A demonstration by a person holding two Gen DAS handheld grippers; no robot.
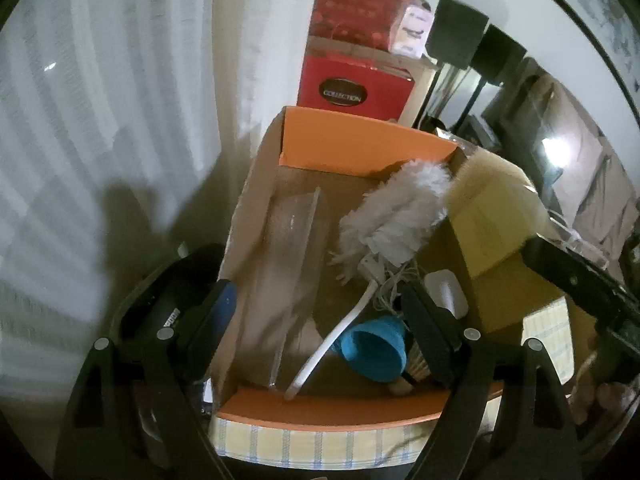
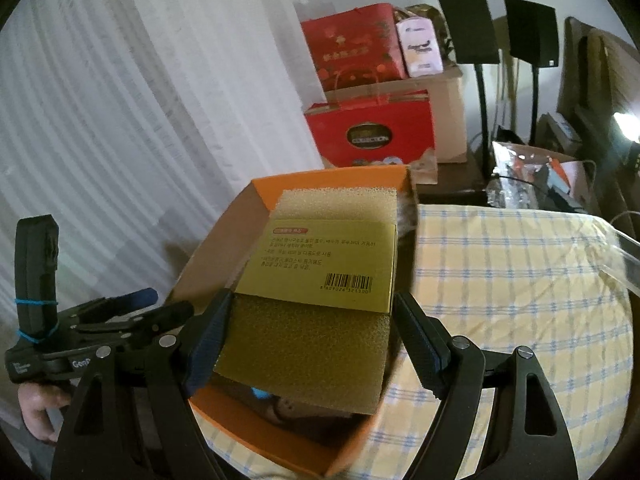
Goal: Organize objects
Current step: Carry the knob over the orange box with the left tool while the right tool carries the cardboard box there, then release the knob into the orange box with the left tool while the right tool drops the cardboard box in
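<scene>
At the left of the scene, the left gripper (image 1: 320, 328) hangs over the near end of the orange-rimmed cardboard box (image 1: 332, 410), its jaws wide and holding nothing. Below them lie a clear plastic sheet (image 1: 290, 264) along the box's left wall, a white fluffy duster (image 1: 394, 216) with its curved white handle running back toward the near rim, and a small blue cup (image 1: 374, 350) near the near right corner.

To the right, the right gripper (image 2: 308, 338) carries a large yellow-green sponge block (image 2: 320, 344) wrapped in a yellow printed paper band (image 2: 320, 258). Its pads press the block's near end on both sides (a wide grip, since the block is broad). The block's long axis runs straight ahead from the jaws, over the box and along its right side, so it hangs above the opening rather than resting inside.

My reading: the right hand alone matters for the coming move, which is to lower the sponge into the free floor beside the duster. The checked yellow tablecloth (image 2: 500, 288) lies bare to the right of the box.
</scene>
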